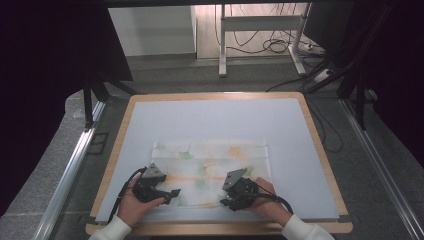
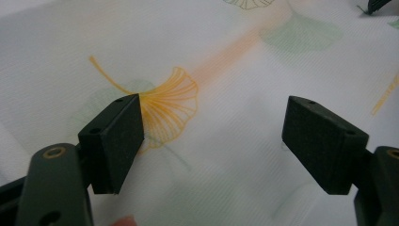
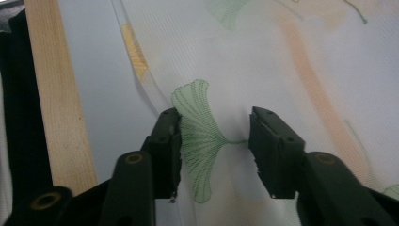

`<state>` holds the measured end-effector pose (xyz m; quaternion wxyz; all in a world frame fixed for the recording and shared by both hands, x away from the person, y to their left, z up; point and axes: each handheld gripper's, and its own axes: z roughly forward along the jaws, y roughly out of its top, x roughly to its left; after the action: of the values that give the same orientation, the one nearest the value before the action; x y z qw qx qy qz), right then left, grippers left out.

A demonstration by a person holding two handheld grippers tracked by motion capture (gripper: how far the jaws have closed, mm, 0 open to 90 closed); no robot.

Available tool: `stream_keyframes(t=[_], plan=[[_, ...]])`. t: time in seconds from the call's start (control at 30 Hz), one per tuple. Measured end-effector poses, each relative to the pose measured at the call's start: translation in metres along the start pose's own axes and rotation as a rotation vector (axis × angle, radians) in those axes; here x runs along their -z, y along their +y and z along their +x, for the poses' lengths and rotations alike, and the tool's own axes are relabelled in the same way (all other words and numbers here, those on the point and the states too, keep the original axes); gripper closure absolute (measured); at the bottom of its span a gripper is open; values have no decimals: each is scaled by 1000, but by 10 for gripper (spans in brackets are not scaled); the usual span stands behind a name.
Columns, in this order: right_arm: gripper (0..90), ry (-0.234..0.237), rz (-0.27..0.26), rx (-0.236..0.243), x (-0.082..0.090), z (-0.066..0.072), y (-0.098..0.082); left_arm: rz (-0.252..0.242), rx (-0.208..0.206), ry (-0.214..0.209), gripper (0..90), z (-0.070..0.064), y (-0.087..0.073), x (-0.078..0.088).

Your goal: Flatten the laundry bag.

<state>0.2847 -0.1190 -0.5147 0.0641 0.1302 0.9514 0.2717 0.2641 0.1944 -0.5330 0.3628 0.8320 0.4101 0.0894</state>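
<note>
Lying flat on the near half of the worktop (image 1: 310, 165), the thin cloth (image 1: 210, 155) with printed ginkgo leaves was under both of your tools. Your left gripper (image 2: 211, 136) hovered near its left front part with the jaws wide apart and nothing between them. Your right gripper (image 3: 214, 150) stood near the front edge, jaws about half closed, a raised fold with a green leaf between them; I could not tell whether they already pressed it.
</note>
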Motion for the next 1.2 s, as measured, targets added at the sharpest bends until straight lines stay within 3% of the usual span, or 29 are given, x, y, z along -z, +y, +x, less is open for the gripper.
stream_keyframes(t=[0.13,0.2,0.4,0.63,0.83,1.0,1.2], plan=[[741,-7,-6,-16,1,-3,-1,-13,7,-12,209,-1,-1,4],[781,10,-17,-34,2,-6,-1,-22,-3,-43,210,-5,-3,9],[821,30,-68,-77,11,-12,1,-34,-33,-90,202,-14,-8,14],[831,54,-77,-98,14,-16,4,8,-107,-121,185,-25,-6,5],[841,58,-84,-113,16,-18,4,40,-166,-84,187,-34,-4,-3],[846,67,-97,-127,17,-20,3,50,-157,-38,249,-33,-3,-8],[846,69,-93,-127,16,-20,3,55,-146,-58,363,-30,-2,-8]])
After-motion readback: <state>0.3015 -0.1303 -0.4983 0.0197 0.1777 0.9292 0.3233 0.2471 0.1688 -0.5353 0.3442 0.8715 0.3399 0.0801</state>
